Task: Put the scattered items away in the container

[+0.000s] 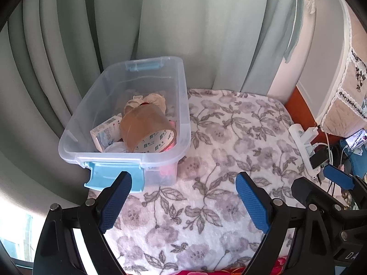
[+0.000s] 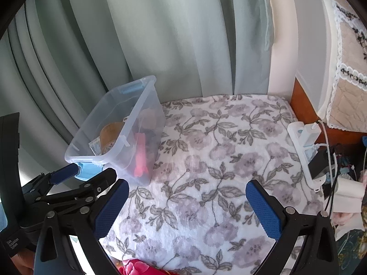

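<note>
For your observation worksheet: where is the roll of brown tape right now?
In the left wrist view the roll of brown tape lies inside the clear plastic bin, left of centre, beside a small white box.

**Partly hidden contents and cut-off edges**

Inside the clear plastic storage box with blue latches (image 1: 183, 114), a pink item (image 2: 140, 155) is seen only as a blur through the wall. A cream crumpled object (image 1: 151, 99) is half covered by the brown packing-tape roll (image 1: 146, 130). The small lit screen (image 1: 356, 138) is cut off by the fisheye edge, its content unreadable.
</note>
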Tool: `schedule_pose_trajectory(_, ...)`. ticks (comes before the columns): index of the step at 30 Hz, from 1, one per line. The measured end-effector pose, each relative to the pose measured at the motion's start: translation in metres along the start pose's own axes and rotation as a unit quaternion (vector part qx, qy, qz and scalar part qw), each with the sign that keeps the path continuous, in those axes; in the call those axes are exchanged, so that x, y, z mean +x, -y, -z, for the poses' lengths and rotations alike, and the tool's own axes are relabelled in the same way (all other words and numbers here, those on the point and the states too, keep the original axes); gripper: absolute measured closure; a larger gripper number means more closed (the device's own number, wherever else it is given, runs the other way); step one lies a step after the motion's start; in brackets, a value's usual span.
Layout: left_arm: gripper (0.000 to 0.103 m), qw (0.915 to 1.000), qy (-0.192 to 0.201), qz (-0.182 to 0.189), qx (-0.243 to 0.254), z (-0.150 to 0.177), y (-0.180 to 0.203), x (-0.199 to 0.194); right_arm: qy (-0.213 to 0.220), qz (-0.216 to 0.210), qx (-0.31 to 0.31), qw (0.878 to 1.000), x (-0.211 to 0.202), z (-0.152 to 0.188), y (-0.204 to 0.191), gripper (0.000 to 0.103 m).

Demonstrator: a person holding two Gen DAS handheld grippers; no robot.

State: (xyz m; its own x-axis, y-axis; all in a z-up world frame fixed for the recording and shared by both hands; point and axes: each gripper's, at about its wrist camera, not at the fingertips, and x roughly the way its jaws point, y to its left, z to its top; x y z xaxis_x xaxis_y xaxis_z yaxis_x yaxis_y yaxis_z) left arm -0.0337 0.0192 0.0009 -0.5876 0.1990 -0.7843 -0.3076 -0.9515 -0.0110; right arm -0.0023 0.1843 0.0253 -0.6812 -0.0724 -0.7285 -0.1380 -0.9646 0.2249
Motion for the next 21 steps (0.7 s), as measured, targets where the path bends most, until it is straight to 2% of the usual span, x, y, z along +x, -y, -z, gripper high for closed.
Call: schedule_pose_trajectory(21,0.011,0.9995,0.031,0.006,0.003,-0.003,0.005,-0.019,0.020,-0.007,0.010,1.000,-0.017,-0.004,0.002,0.000)
